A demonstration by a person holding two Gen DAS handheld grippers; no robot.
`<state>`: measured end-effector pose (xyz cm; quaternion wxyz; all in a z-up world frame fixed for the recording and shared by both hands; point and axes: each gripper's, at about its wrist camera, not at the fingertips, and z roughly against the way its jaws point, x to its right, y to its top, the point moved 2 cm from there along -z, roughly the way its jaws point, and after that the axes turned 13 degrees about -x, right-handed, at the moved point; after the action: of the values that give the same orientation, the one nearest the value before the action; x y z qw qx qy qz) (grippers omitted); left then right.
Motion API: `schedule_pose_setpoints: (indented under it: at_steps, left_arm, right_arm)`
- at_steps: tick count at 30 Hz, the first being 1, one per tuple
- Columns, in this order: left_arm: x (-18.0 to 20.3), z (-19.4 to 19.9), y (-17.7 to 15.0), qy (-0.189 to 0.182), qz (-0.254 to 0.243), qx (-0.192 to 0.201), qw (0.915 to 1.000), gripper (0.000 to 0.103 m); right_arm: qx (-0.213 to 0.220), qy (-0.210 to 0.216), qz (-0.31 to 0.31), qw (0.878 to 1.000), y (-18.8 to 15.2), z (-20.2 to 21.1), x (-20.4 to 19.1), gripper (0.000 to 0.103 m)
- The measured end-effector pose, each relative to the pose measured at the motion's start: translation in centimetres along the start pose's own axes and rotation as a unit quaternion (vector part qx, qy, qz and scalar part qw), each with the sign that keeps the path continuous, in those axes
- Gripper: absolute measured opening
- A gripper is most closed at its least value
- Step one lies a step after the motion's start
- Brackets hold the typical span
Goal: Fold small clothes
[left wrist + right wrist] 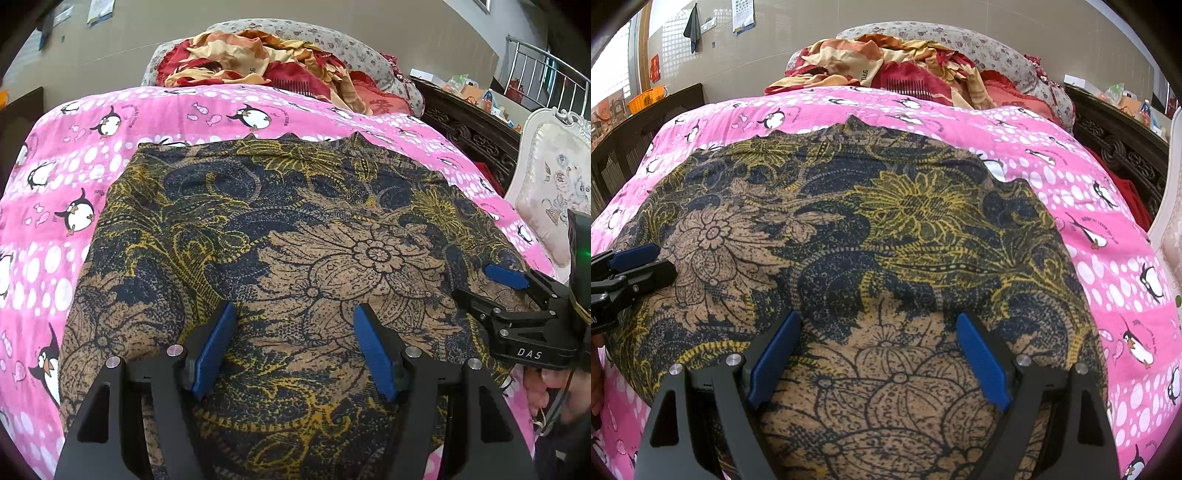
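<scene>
A garment [295, 229] printed with brown, navy and yellow flowers lies spread flat on the pink penguin sheet [66, 155]. My left gripper [295, 347] hovers over its near part with the blue pads apart and nothing between them. The right gripper [484, 288] shows at the right edge of the left wrist view, over the cloth's right side. In the right wrist view the same garment [886, 229] fills the middle. My right gripper [879, 354] stands wide open above it, empty. The left gripper [663, 262] pokes in from the left edge.
A heap of red and orange bedding [258, 70] and a floral pillow [354, 48] lie at the bed's far end. A dark carved bed frame [476, 136] and a white upholstered chair [554, 184] stand to the right. A hand [546, 387] holds the right gripper.
</scene>
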<state>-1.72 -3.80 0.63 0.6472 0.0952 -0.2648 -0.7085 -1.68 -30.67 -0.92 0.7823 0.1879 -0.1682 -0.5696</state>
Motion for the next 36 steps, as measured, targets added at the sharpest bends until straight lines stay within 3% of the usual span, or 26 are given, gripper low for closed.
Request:
schedule_pose_setpoints:
  at_steps: [15, 17, 20, 27, 31, 33, 36]
  left_arm:
    - [0.1, 0.9, -0.2, -0.002, 0.004, -0.013, 0.9999, 0.047]
    - [0.0, 2.1, -0.8, -0.011, 0.014, -0.022, 0.9996, 0.047]
    - [-0.7, 4.6, -3.3, -0.052, 0.045, -0.034, 0.9970, 0.047]
    - [-3.6, 5.9, -9.6, -0.133, 0.149, -0.032, 0.9795, 0.047]
    - [-3.4, 5.8, -9.5, -0.138, 0.162, -0.024, 0.9768, 0.047]
    - [-4.2, 5.9, -9.6, -0.159, 0.191, -0.024, 0.9682, 0.047]
    - [-5.6, 6.3, -10.1, -0.195, 0.253, -0.026, 0.9472, 0.047]
  right_arm:
    - [0.000, 0.002, -0.001, 1.000, 0.0, 0.0, 0.0, 0.090]
    - [-0.001, 0.001, -0.001, 1.000, 0.0, 0.0, 0.0, 0.090]
    - [0.000, 0.001, 0.000, 1.000, 0.0, 0.0, 0.0, 0.090]
    - [0.000, 0.000, 0.000, 1.000, 0.0, 0.0, 0.0, 0.090]
    - [0.000, 0.000, 0.000, 1.000, 0.0, -0.1, 0.0, 0.090]
    - [0.000, 0.000, -0.001, 1.000, 0.0, -0.1, -0.1, 0.090]
    - [-0.001, -0.001, 0.000, 1.000, 0.0, -0.1, -0.1, 0.090]
